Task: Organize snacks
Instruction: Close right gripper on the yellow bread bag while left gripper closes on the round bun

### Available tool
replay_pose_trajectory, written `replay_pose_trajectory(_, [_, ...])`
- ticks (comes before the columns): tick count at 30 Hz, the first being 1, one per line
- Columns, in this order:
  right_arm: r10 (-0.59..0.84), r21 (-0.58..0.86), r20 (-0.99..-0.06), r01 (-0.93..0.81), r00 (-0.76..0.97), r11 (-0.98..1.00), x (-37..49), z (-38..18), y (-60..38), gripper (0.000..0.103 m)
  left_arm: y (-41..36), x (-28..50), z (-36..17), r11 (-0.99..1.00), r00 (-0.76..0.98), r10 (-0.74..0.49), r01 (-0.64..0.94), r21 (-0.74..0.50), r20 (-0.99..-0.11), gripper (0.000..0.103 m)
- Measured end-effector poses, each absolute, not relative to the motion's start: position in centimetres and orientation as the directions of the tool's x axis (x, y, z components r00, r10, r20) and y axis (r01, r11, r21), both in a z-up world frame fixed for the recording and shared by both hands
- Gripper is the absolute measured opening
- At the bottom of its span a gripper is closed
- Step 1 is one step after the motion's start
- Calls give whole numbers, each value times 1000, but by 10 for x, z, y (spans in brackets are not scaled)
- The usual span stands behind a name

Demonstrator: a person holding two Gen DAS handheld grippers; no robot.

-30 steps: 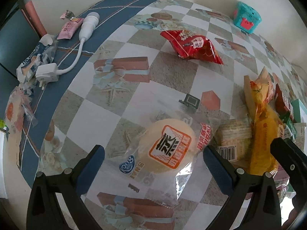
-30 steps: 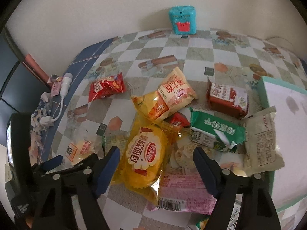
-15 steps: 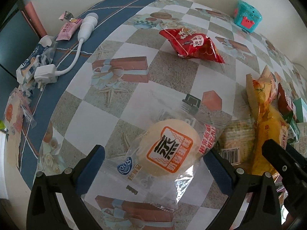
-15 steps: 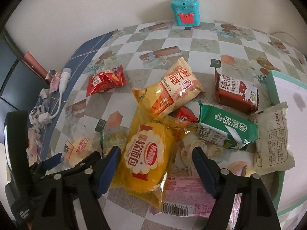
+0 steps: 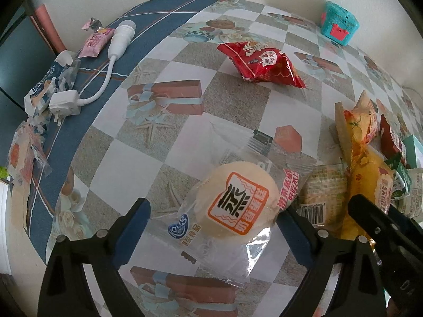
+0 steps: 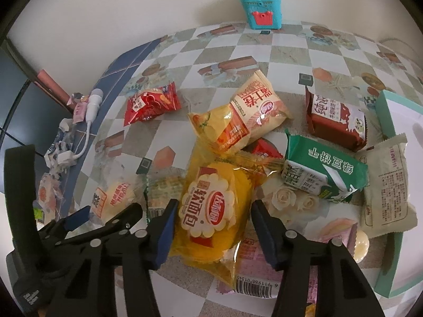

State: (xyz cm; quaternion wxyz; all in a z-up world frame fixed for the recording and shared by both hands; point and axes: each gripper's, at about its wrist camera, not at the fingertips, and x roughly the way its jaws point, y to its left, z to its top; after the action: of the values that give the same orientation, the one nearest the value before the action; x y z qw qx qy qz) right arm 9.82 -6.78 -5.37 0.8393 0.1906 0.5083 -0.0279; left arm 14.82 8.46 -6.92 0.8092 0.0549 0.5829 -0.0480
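My left gripper [image 5: 211, 227] is open, its fingers on either side of a round pale bun in a clear wrapper [image 5: 235, 200], which lies on the checked tablecloth. It also shows in the right wrist view [image 6: 113, 198]. My right gripper [image 6: 211, 224] is open and narrower than before, straddling a yellow soft-bread packet [image 6: 214, 208] in the snack pile. A red snack bag [image 5: 261, 63] lies apart, farther back.
The pile holds an orange-and-cream packet [image 6: 243, 113], a green milk carton [image 6: 322, 174], a dark red carton [image 6: 335, 121], a beige packet [image 6: 386, 185] and a pink packet [image 6: 253, 277]. A teal-rimmed tray [image 6: 394, 105] is at right. A teal toy box [image 6: 261, 9] stands by the wall. A white charger [image 5: 66, 103] lies at left.
My right gripper has moved forward over the yellow packet and its fingers have closed in toward it. My left gripper has edged closer to the bun and stays open.
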Motion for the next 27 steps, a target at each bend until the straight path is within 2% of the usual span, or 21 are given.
replay_pose_trajectory(3, [156, 298, -859, 228, 488, 927, 97, -51, -66, 51, 85, 148, -69, 990, 312, -14, 135, 29, -950, 95])
replay_pose_trajectory(7, [161, 301, -857, 223, 489, 927, 97, -51, -66, 49, 87, 147, -67, 992, 308, -14, 124, 26, -951, 94])
replay_pose_trajectory(20, [194, 339, -838, 208, 510, 917, 89, -35, -68, 48, 107, 142, -57, 998, 295, -36, 54, -21, -955, 93])
replay_pose_trajectory(27, [194, 359, -802, 196, 564, 912, 76, -5, -73, 48, 105, 132, -32, 999, 320, -30, 22, -24, -947, 92])
